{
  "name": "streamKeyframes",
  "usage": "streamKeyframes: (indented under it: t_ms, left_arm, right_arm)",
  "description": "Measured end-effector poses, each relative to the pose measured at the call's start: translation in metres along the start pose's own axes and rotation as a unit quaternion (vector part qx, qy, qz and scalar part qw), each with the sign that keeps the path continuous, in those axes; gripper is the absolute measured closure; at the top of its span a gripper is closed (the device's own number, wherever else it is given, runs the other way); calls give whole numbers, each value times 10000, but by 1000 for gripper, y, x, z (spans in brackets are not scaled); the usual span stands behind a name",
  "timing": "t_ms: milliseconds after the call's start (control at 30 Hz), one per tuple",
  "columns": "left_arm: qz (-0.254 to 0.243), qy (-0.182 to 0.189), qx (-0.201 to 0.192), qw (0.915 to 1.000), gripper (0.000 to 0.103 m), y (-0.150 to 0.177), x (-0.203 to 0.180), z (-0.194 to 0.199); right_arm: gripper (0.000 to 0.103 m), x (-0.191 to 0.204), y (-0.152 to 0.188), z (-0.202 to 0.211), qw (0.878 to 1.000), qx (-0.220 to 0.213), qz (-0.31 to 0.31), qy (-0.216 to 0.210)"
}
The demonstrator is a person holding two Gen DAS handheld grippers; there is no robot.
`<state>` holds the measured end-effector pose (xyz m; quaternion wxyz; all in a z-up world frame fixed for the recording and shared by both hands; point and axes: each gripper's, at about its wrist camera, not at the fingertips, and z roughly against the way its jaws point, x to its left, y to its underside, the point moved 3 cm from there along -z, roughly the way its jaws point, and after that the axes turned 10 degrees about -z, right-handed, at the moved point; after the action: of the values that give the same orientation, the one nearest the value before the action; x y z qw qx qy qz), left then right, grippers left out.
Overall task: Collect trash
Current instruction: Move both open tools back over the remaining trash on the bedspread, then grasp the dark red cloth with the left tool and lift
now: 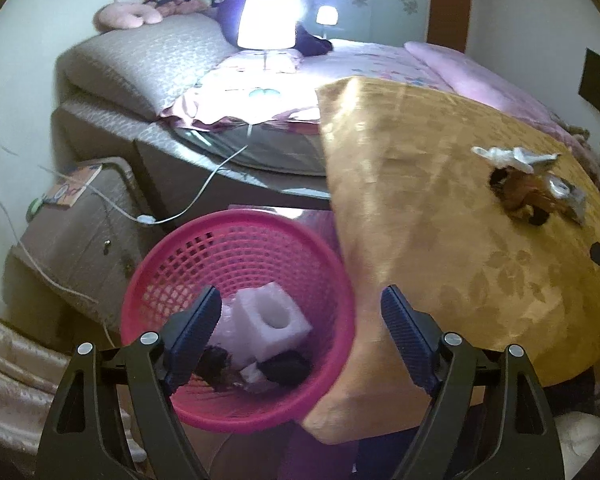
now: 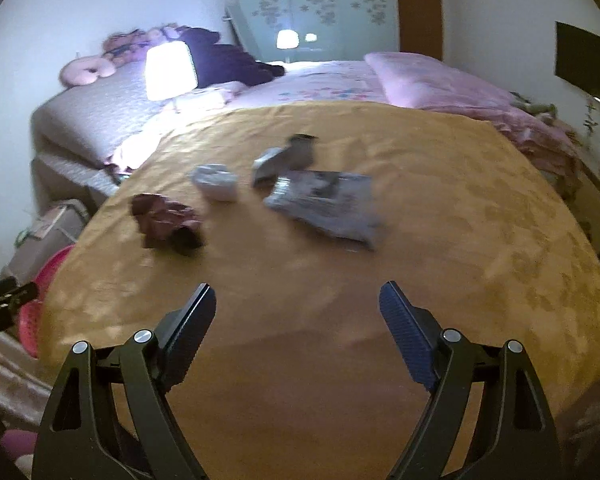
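Both tools gape empty over bin and desk.
Left tool (image 1: 300, 320) tilts down above the pink plastic mesh basket (image 1: 188, 272); ahead of the right tool (image 2: 296, 316), a flat silver wrapper (image 2: 328, 204) lies lengthwise across the gold-clothed desk (image 2: 420, 280).

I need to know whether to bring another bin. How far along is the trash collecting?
Done: the pink mesh plastic basket already holds a white foam block and dark scraps. In hand: nothing; left gripper and right gripper are both open and empty. Left on the gold tablecloth: a crumpled brown wrapper, white wad, grey packet.
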<state>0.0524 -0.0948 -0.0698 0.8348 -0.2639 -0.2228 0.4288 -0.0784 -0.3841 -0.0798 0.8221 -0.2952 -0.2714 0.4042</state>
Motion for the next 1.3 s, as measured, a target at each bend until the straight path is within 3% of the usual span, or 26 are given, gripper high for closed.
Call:
streamKeyframes:
  t_ms: [233, 767, 1133, 1200, 1267, 1300]
  left_arm:
    - [-280, 229, 4, 9993, 24, -19, -32, -2]
    - [-739, 1054, -227, 9914, 24, -85, -121, -3]
    - [-930, 1248, 76, 9878, 24, -109, -165, -44]
    - [-929, 1274, 148, 9874, 29, -108, -167, -51]
    - [-952, 1317, 213, 9865, 50, -105, -168, -55]
    - [-967, 1395, 250, 9852, 53, -102, -168, -56]
  right_arm:
    - [22, -28, 6, 0, 9995, -25, -190, 240]
    - [16, -36, 12, -3, 9994, -11, -285, 219]
    - [15, -36, 12, -3, 9994, -23, -294, 200]
    - [15, -36, 12, -3, 9994, -25, -294, 204]
    - [15, -36, 12, -3, 9994, -25, -294, 202]
    - [15, -36, 12, -3, 9994, -25, -293, 203]
